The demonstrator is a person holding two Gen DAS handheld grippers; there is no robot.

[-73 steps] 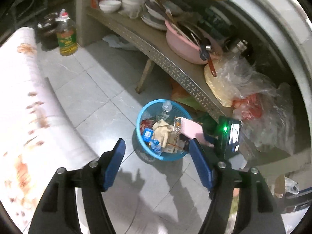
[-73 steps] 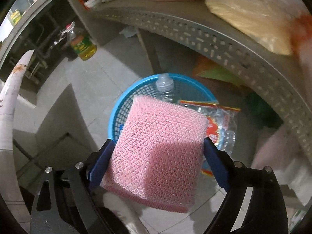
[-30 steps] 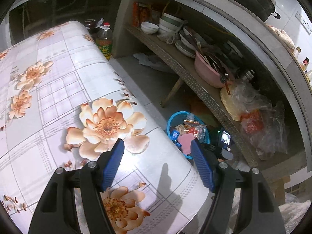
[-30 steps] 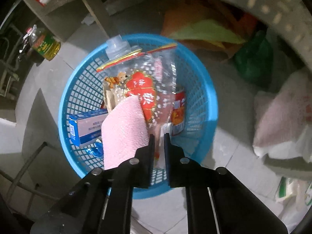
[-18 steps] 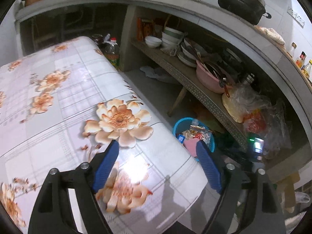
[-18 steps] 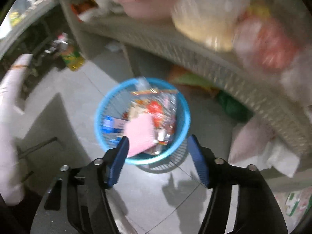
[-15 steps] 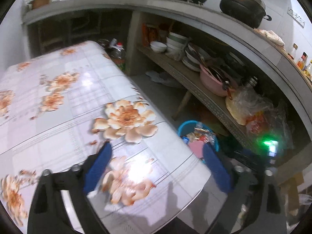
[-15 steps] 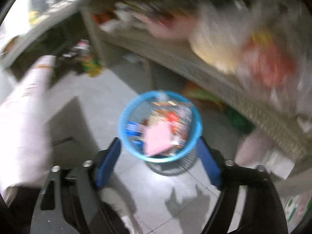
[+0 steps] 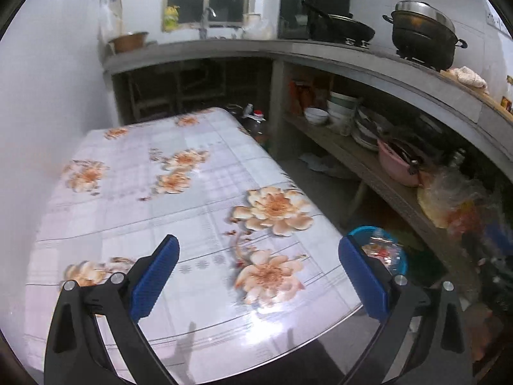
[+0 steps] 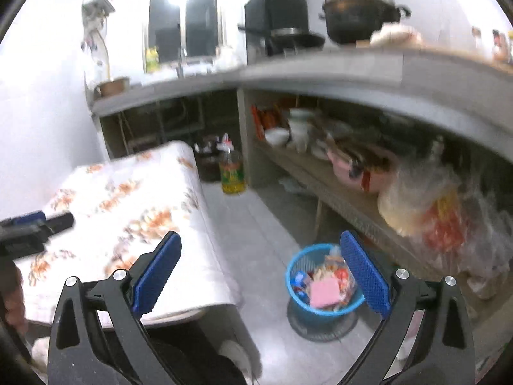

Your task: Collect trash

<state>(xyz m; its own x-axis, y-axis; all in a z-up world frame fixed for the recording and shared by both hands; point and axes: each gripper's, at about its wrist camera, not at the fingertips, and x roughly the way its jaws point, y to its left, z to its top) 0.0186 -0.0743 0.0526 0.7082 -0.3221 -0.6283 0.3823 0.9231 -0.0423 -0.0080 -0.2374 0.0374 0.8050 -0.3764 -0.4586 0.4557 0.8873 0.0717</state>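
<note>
Right wrist view looks across a kitchen, somewhat blurred. The right tool point(image 10: 261, 269) has its blue pads spread wide and still opening, with nothing between them. Behind the right pad, in the lower right of the frame, a blue basket point(image 10: 296, 272) stands on the tiled floor point(image 10: 256, 224), well below the tool. In it lies a pink sponge point(image 10: 323, 293) on top of wrappers and packets, including a small blue box point(image 10: 299, 280). At the left edge of the frame the other tool shows as a dark shape with a blue pad over the flowered bench point(image 10: 134, 208). A bottle of yellow oil point(image 10: 232, 173) stands on the floor beyond the bench, in the middle of the frame. A low shelf point(image 10: 336, 192) on the right carries bowls, a pink basin point(image 10: 348, 168) and clear plastic bags point(image 10: 433, 218).

Left wrist view has the left tool point(image 9: 258, 272) hanging over the flowered bench point(image 9: 160, 208), its pads fully spread and empty. The bench top under it is bare cloth with orange blossoms. The blue basket point(image 9: 402, 261) peeks out past the bench's lower right edge, just behind the right-hand pad and partly hidden by it; only its rim and some wrappers show. Upper right of the frame, a black pot point(image 9: 423, 35) and a wok point(image 9: 343, 27) sit on the stone counter.
</note>
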